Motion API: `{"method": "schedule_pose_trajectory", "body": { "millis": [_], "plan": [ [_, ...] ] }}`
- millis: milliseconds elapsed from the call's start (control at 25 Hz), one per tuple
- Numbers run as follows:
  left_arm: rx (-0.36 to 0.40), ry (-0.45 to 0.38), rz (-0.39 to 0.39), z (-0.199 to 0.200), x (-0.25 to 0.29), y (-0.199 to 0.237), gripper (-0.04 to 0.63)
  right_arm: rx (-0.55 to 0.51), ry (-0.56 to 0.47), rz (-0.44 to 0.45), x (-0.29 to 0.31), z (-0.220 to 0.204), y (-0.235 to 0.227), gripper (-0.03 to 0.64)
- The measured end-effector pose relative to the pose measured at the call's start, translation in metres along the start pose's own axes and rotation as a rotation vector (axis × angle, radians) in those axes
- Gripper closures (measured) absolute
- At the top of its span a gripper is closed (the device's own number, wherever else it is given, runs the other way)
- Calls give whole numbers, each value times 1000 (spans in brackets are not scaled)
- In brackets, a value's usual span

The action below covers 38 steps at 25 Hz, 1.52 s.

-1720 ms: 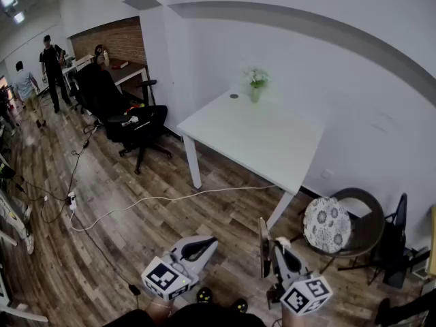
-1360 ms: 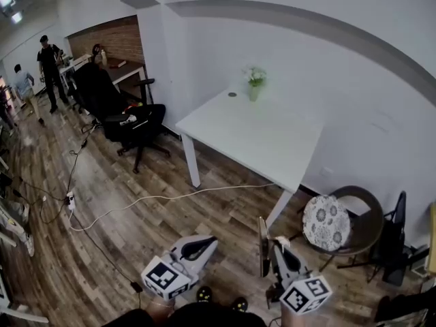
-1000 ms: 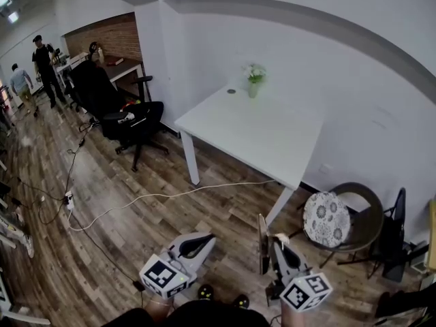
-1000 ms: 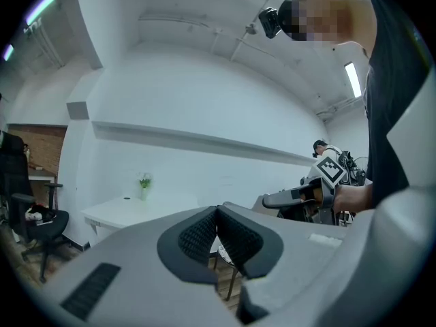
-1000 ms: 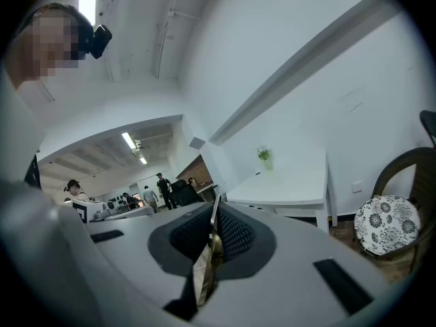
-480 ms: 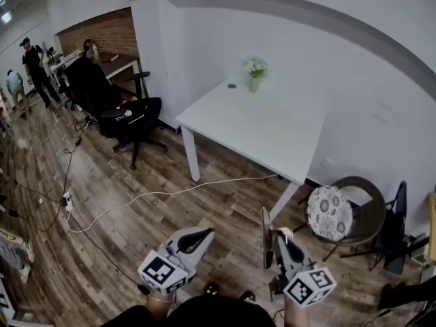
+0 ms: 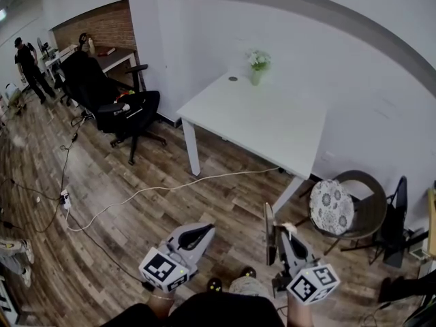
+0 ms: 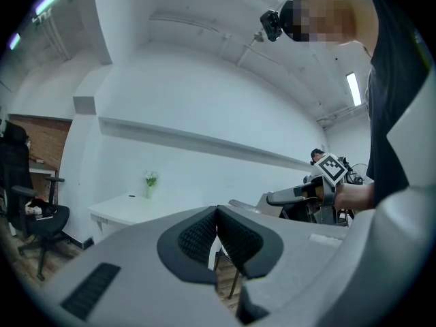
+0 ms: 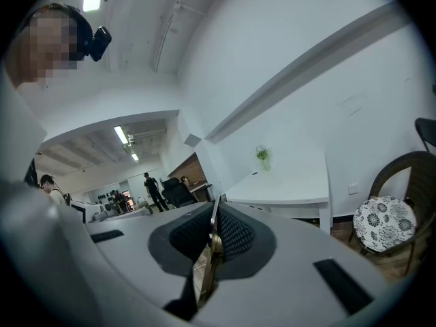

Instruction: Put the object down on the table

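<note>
Head view: left gripper (image 7: 202, 231) and right gripper (image 7: 278, 229) held low and close to the body above the wood-plank floor (image 7: 225, 210), side by side. Both point forward toward the white table (image 7: 259, 121) and are well apart from it, marker cubes nearest the wearer. Right gripper carries a thin flat panel (image 7: 270, 233), upright and edge-on, rising past the jaw tips and clear of the table. Table bears a small vase of flowers (image 7: 257, 63) near its far corner. Black office chair (image 7: 122, 107) stands to its left, wicker chair with patterned cushion (image 7: 334, 206) to its right, white cable (image 7: 136, 195) across the floor. Left gripper view: jaws pressed together, ribbed pads meeting, nothing between them; the other gripper shows at right, grasped in a hand (image 8: 354, 195). Right gripper view: jaws clamped on the panel, whose thin edge runs up between the pads; table ahead in the distance.
</note>
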State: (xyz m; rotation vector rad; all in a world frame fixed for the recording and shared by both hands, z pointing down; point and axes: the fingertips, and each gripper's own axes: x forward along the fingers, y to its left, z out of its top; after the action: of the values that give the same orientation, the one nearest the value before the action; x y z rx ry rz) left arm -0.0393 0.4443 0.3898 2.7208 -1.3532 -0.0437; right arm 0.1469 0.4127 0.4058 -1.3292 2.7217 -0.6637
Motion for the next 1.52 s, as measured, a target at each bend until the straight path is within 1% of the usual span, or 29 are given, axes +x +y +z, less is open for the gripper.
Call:
{"method": "schedule_pose_trajectory", "body": {
  "millis": [160,400,560,800,1160,1360,1520],
  "plan": [
    [2,3,-3,-4,7,6,595,8,-2,-4,9,2,-10,601],
    [-7,20,41,-3,24,30,595,19,-9,26,40,14,-25,601],
    [-1,20,48,0,43,44,595,24,-6,44,65,22,-40,601],
    [-1,23,66,1,81,73,595,45,-5,70,108,35,-70,601],
    [-9,21,87,5,141,109,595,54,11,76,159,58,-117,601],
    [-23,38,103,6,172,121,595,31,28,74,180,73,-143,602],
    [-4,36,104,10,199,129,595,40,19,92,196,88,-161,601]
  ]
}}
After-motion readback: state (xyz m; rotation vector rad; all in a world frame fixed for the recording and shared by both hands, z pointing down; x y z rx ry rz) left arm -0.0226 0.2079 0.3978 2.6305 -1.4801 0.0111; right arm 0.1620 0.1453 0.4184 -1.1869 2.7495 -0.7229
